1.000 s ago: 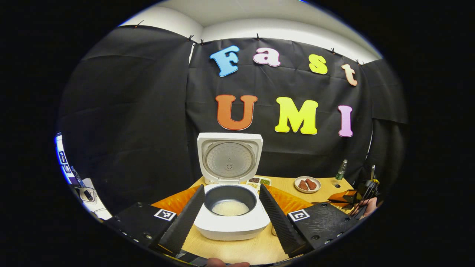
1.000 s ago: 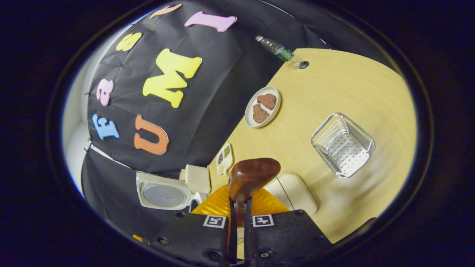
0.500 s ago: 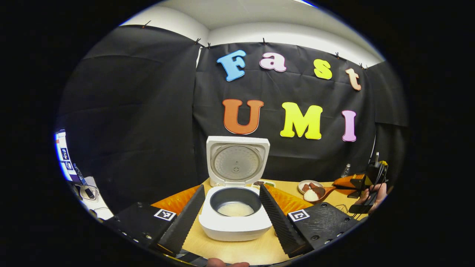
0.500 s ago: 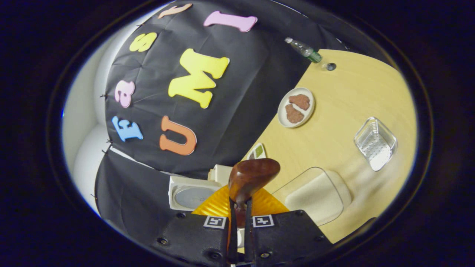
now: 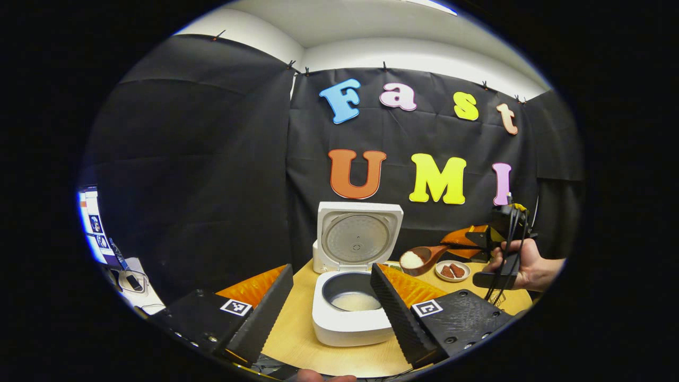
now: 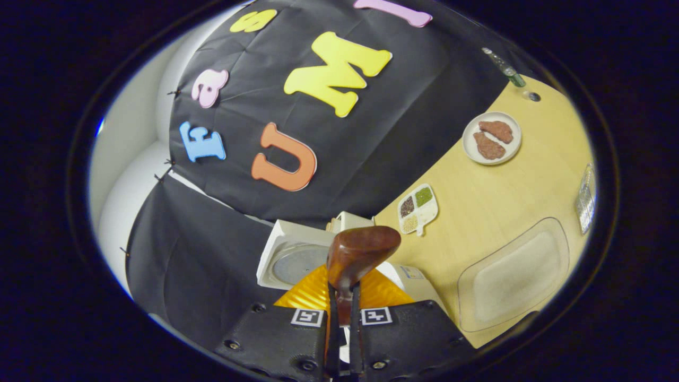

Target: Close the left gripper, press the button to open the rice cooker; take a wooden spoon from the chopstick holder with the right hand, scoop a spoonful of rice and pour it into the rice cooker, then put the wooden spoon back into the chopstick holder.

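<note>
A: Where is the rice cooker [image 5: 353, 297]?

B: It sits on the table [image 5: 297, 339], right in front of the left gripper [image 5: 331, 307]. Its lid [image 5: 358, 236] stands straight up, wide open. There is a bit of white rice at the bottom of the dark pot inside.

A: What are the left jaws doing?

B: They are spread wide apart with nothing between them. The cooker shows in the gap.

A: And the wooden spoon [image 5: 421, 258]?

B: In the left gripper view it is up in the air, to the right of the cooker and near the open lid. The bowl of the spoon is full of white rice. A hand [image 5: 525, 268] holds the right gripper [image 5: 459, 245], and the spoon handle goes into it.

A: Are the right jaws closed?

B: Yes, in the right gripper view they squeeze tight on the spoon handle, and the back of the brown spoon bowl pokes up in front.

A: What else is on the table?

B: A plate [image 6: 492, 138] with two brown pieces, a small tray [image 6: 418, 208] of grains and a clear dish [image 6: 512, 276]. A bottle [image 6: 504, 66] stands at the far edge.
</note>
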Tool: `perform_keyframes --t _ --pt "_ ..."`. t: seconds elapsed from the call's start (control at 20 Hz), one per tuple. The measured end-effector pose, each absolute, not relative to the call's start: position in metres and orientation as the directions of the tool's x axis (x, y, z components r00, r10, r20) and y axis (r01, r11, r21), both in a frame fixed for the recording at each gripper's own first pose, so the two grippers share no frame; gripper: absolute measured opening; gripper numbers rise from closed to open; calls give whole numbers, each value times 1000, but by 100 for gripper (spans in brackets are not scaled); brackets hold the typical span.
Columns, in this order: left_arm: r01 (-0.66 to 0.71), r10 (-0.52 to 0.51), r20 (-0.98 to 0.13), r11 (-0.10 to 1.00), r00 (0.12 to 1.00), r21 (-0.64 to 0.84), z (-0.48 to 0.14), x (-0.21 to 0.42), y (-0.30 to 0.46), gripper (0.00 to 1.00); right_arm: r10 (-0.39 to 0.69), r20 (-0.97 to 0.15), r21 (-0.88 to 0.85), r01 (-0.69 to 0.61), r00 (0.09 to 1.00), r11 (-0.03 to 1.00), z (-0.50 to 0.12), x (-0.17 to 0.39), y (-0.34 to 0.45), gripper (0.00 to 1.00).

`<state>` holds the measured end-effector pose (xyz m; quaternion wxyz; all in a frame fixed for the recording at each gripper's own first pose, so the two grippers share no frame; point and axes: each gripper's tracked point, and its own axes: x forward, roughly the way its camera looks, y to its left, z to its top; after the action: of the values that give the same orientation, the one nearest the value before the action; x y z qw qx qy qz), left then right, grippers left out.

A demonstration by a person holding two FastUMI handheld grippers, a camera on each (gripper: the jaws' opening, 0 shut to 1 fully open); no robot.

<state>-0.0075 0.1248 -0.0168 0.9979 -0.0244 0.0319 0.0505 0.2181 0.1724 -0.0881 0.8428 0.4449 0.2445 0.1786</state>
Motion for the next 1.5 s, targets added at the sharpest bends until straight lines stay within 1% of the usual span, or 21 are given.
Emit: perform_keyframes --t 0.15,0.35,0.6,0.7,1.05,1.3,1.5 --pt "-78 76 -46 996 996 -41 -17 -6 136 94 513 -283 798 -97 810 594 -90 229 209 12" --pt "-86 85 -39 996 996 -38 -21 -6 159 94 485 -332 711 -123 809 693 -102 246 243 12" --pt "-117 113 -62 991 992 -65 -35 -9 182 94 442 -366 568 -179 819 803 -110 259 271 12" --pt "-108 103 -70 991 992 -73 -39 -9 184 94 430 -370 518 -202 823 831 -112 262 277 12" --pt "-69 65 -70 996 995 -60 -38 -6 184 94 405 -370 345 -282 836 896 -112 261 293 12" --pt "-61 55 -76 995 996 -73 -42 -6 179 94 407 -329 135 -384 852 913 -103 247 307 13" --pt "-65 59 -76 995 995 -80 -43 -8 181 94 421 -289 -52 -453 860 890 -90 236 319 12"
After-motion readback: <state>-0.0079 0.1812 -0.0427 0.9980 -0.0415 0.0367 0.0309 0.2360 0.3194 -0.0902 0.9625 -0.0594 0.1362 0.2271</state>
